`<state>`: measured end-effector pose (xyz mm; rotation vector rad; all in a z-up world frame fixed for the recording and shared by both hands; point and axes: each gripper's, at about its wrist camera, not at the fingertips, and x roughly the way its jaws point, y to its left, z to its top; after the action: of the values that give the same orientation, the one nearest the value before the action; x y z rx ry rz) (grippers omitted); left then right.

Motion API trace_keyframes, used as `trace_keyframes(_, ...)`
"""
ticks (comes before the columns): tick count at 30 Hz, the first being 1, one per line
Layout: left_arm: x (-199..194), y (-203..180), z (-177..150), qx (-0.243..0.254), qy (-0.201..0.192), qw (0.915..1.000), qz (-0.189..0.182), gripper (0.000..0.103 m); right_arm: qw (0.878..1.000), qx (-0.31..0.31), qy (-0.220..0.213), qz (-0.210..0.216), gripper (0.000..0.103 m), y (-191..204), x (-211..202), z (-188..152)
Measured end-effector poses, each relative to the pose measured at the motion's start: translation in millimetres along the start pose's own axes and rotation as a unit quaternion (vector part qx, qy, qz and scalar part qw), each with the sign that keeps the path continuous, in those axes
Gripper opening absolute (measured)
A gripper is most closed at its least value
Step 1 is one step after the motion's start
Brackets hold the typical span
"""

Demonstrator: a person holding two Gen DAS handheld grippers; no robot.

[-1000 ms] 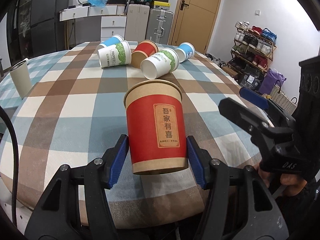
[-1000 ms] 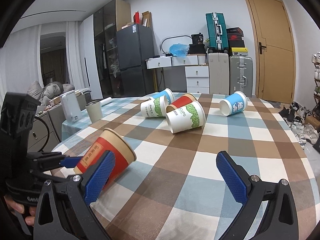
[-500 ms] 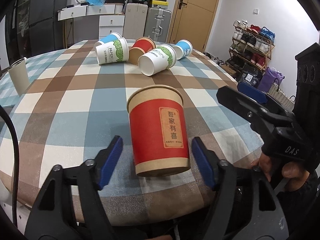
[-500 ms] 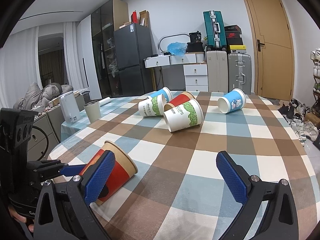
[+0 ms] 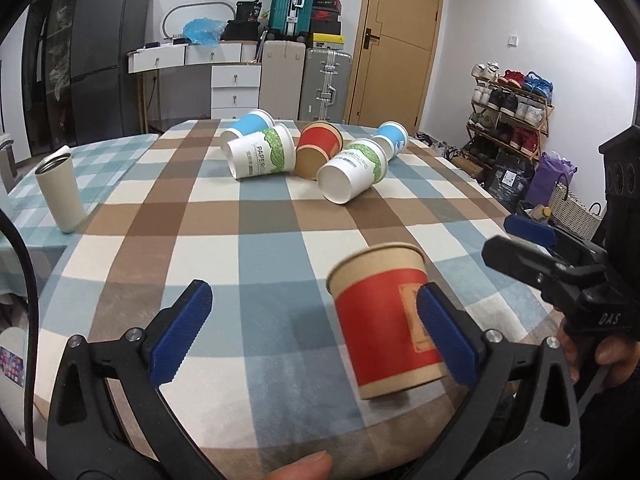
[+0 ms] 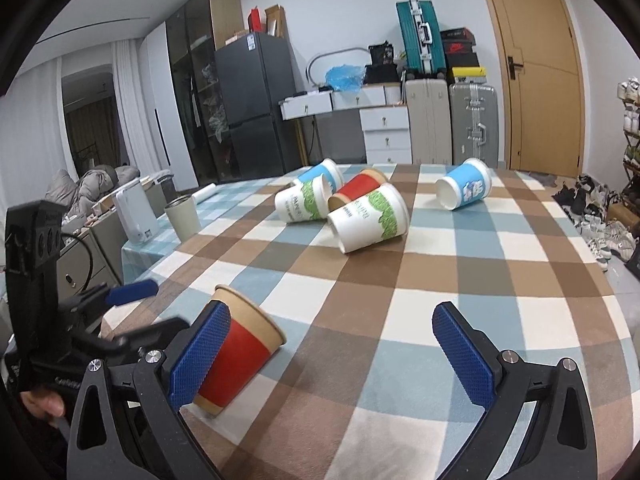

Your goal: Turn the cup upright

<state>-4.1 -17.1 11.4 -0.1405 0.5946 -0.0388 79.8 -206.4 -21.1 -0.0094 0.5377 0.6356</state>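
A red paper cup (image 5: 386, 320) with a kraft rim stands upright on the checked tablecloth (image 5: 260, 248) near the front edge; it also shows in the right wrist view (image 6: 236, 354). My left gripper (image 5: 314, 334) is open and empty, with the cup just inside its right finger (image 5: 446, 336). My right gripper (image 6: 332, 354) is open and empty, to the right of the cup. Several paper cups lie on their sides at the far end: white-green (image 5: 262, 156), red (image 5: 320, 150), white-green (image 5: 352, 170), blue (image 5: 392, 138), blue (image 5: 250, 124).
A beige tumbler (image 5: 60, 192) stands upright at the table's left side. The table's front edge is close under both grippers. Suitcases, drawers, a fridge and a door stand behind the table, and a shoe rack is at the right.
My left gripper has opened wide, let go of the red cup and shifted left. The cup now stands on the cloth by itself. The right gripper has barely moved.
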Motion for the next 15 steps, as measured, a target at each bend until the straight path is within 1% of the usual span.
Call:
trace_keyframes(8, 13.2, 19.4, 0.5, 0.007, -0.017, 0.9998, -0.003, 0.102, 0.998, 0.020, 0.062, 0.017, 0.103, 10.3, 21.7, -1.2)
trace_keyframes(15, 18.0, 27.7, -5.2, 0.010, -0.032, 0.9994, 0.006, 0.102, 0.994, 0.044, 0.093, 0.042, 0.103, 15.3, 36.0, -2.0)
